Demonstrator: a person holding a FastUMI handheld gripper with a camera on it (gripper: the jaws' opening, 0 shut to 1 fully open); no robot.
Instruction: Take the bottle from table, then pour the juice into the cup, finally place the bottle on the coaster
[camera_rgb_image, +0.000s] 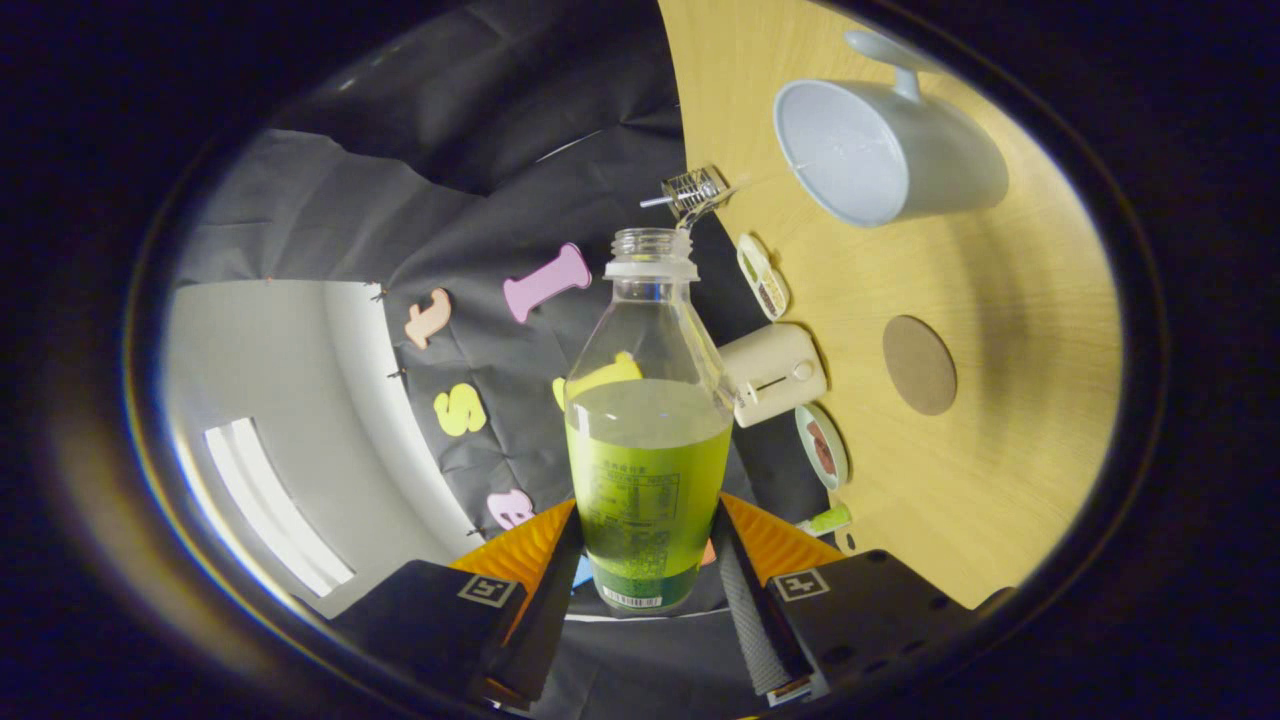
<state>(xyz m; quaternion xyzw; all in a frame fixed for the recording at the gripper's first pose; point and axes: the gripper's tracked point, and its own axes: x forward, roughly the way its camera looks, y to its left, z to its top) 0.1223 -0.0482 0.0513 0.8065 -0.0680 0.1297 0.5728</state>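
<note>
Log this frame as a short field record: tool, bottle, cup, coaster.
tool: tool shut on the clear plastic bottle, a finger on each side of its lower body
bottle: clear plastic bottle uncapped, about half full of green juice
cup: pale blue handled cup on the wooden table, looks empty
coaster: round brown coaster bare, between cup and tool

Setting: I log a recording booth staged as a home kitchen. Evidence: black cloth wall (470, 190), wooden table (1000, 440), toaster (775, 372), cup (880, 150), coaster (919, 365).
</note>
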